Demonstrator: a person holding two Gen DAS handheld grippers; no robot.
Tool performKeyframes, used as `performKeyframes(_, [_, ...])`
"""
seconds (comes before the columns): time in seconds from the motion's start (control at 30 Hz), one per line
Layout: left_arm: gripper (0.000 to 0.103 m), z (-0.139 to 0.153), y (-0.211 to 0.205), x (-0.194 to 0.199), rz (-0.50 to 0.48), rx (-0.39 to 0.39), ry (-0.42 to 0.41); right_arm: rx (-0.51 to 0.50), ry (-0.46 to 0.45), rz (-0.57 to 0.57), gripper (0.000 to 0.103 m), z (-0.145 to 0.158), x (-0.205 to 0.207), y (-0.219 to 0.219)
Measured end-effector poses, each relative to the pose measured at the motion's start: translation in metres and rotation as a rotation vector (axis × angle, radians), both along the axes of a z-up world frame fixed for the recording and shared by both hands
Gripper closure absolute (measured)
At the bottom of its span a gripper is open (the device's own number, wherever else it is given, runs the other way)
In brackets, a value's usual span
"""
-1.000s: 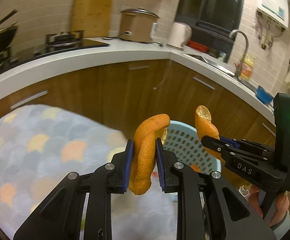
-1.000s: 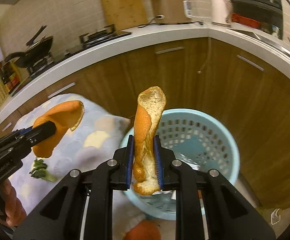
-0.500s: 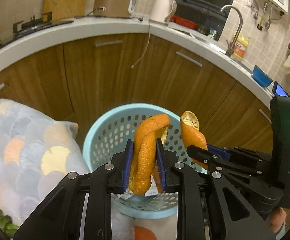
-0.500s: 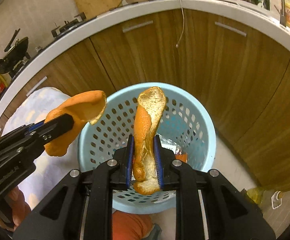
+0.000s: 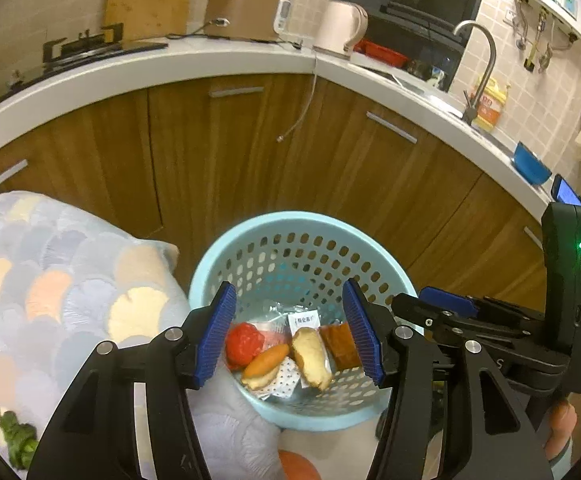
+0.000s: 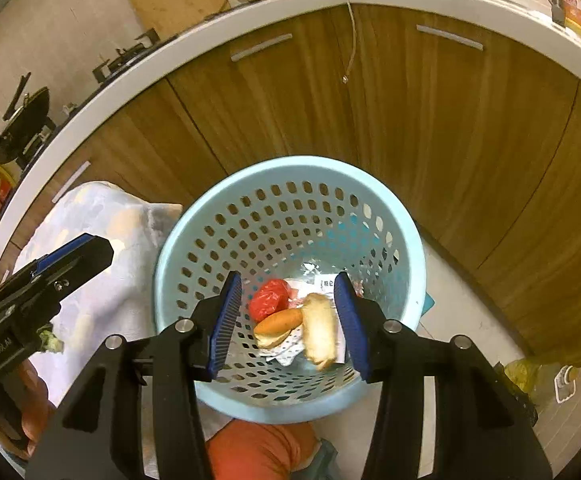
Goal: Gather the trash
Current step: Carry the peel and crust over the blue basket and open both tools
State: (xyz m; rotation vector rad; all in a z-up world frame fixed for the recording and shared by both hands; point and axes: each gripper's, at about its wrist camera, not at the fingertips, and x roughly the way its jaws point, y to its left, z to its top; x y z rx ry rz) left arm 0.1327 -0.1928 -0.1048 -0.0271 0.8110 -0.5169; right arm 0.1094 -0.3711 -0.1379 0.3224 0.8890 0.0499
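- We've got both sets of tongs hanging over the light blue basket [image 5: 250, 232], left tongs [image 5: 290, 334] and right tongs [image 6: 288, 318], each spread wide with nothing between the pads.
- The orange peels [image 6: 280, 322] sit at the bottom of the basket, lower middle of both frames, next to a red wad [image 6: 268, 300] and some paper wrappers [image 5: 304, 320].
- Peels like these are probably light, bendy and a bit slick on the skin side, so we'd pinch across the middle of a curl, not a tip.
- Leafy green scraps [image 5: 18, 440] lie on the patterned cloth [image 5: 50, 280] at lower left, likely soft and crushable. Go gentle there.
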Motion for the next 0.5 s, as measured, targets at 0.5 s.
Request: performKeyframes(0.5, [0.049, 0.044, 0.11, -0.033, 0.221, -0.045, -0.093, -0.038, -0.212, 0.315, 0.058, 0.061, -0.014, 0.118])
